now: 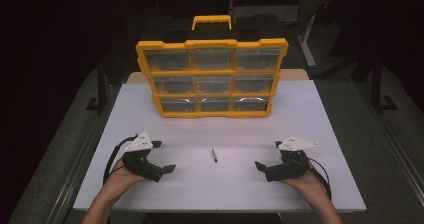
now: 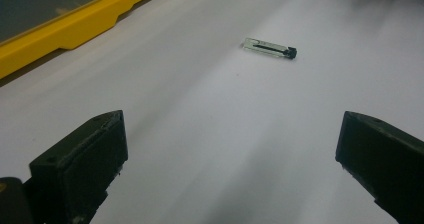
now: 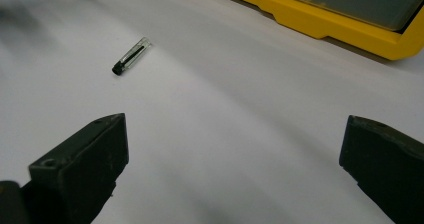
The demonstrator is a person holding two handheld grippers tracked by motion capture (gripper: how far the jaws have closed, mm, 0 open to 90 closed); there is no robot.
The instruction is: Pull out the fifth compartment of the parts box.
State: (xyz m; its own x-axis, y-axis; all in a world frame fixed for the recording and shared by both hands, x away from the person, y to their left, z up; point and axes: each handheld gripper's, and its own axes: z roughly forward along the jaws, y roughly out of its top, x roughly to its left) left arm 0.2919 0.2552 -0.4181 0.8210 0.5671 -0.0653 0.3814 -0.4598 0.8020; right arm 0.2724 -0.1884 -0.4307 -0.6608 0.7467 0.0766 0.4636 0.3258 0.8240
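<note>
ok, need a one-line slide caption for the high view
Both hand-held grippers, left and right, rest open on the white table, flanking a small clear tube before a yellow drawer organizer.

No text, label, brand, number or sign can be read; the yellow organizer [image 1: 212, 77] carries no legible marking on its frame or drawers; the small vial [image 2: 270, 48] before it looks unlabelled.

A small tube [image 1: 214, 154] lies on the table [image 1: 310, 119], before the drawer organizer [image 1: 212, 77].
</note>
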